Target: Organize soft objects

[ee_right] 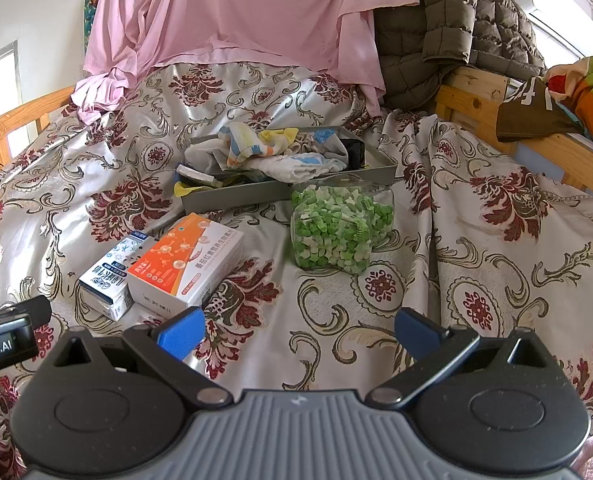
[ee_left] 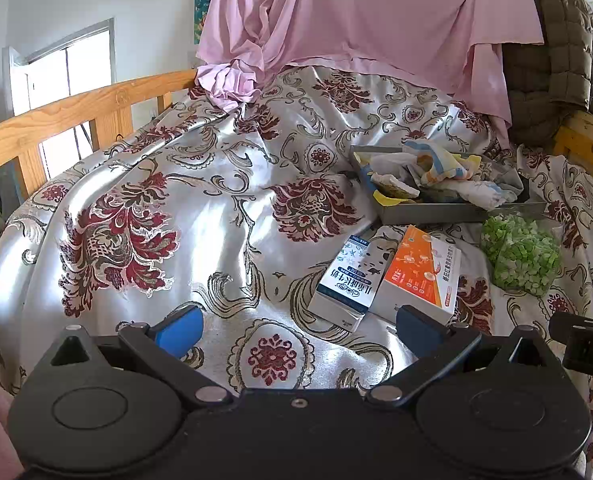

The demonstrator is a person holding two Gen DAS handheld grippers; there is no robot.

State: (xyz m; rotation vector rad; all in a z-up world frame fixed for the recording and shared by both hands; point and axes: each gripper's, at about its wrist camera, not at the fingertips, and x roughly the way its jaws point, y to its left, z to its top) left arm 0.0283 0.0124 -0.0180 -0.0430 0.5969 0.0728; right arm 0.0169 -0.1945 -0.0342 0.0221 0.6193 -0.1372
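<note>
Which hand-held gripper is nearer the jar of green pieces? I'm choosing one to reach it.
Right. The right hand-held gripper faces the jar of green pieces nearly straight ahead; from the left hand-held gripper it lies far off to the right.

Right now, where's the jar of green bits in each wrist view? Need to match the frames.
Left wrist: jar of green bits sits at the right edge, right of the orange box, below the grey tray.
Right wrist: jar is centre, right of the orange box, just in front of the tray.
Shared landmark: the grey tray holding crumpled cloths.
</note>
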